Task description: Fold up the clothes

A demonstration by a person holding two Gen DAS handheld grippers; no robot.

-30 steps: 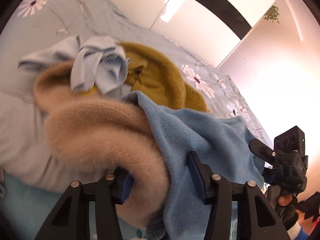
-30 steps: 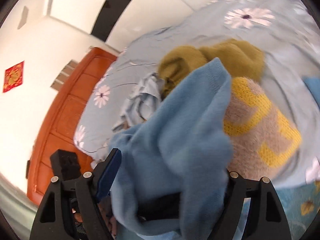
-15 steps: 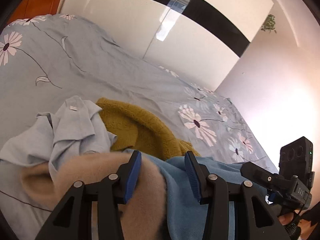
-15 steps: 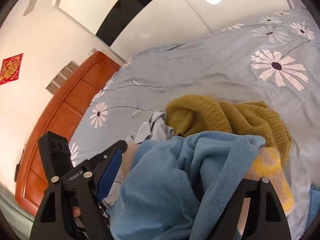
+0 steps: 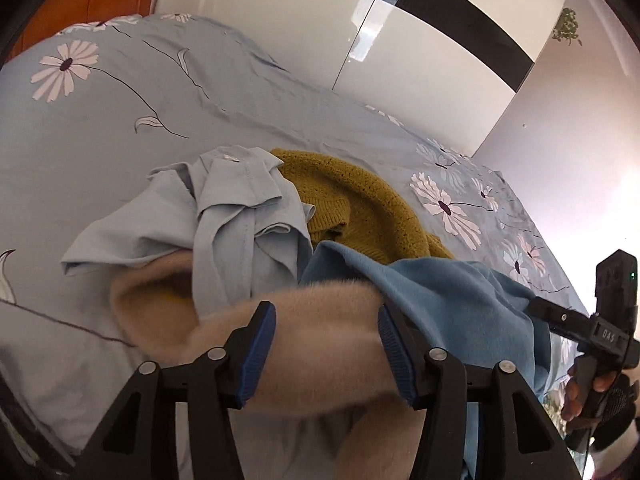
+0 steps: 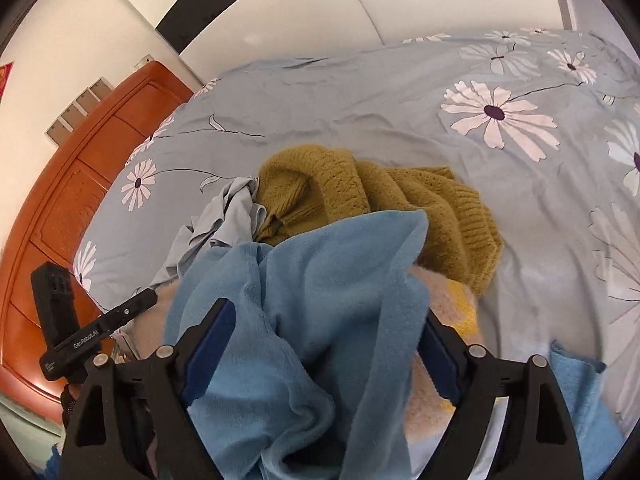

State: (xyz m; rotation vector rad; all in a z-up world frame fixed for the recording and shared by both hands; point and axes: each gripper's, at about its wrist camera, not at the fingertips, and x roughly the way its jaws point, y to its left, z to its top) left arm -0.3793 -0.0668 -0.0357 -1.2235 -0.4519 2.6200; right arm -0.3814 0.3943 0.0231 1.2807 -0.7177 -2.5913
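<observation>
Now both grippers have pulled back from the pile. Your left gripper (image 5: 326, 344) sits wide around the beige fuzzy sweater (image 5: 320, 336), your right gripper (image 6: 324, 340) around the blue fleece (image 6: 320, 292); can't tell whether either is clamped. Mustard knit (image 6: 360, 200) at 12 o'clock on the bed (image 6: 400, 92). Nothing's folded yet.

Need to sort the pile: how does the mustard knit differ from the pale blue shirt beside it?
The mustard knit is thick, ribbed yarn; the pale blue shirt is thin, smooth woven cloth with stitched seams. The knit lies in rounded mounds, the shirt in sharp creases. The shirt drapes over the beige fuzzy sweater; the knit sits behind it. Both are crumpled, unfolded, on the floral bedsheet.
</observation>
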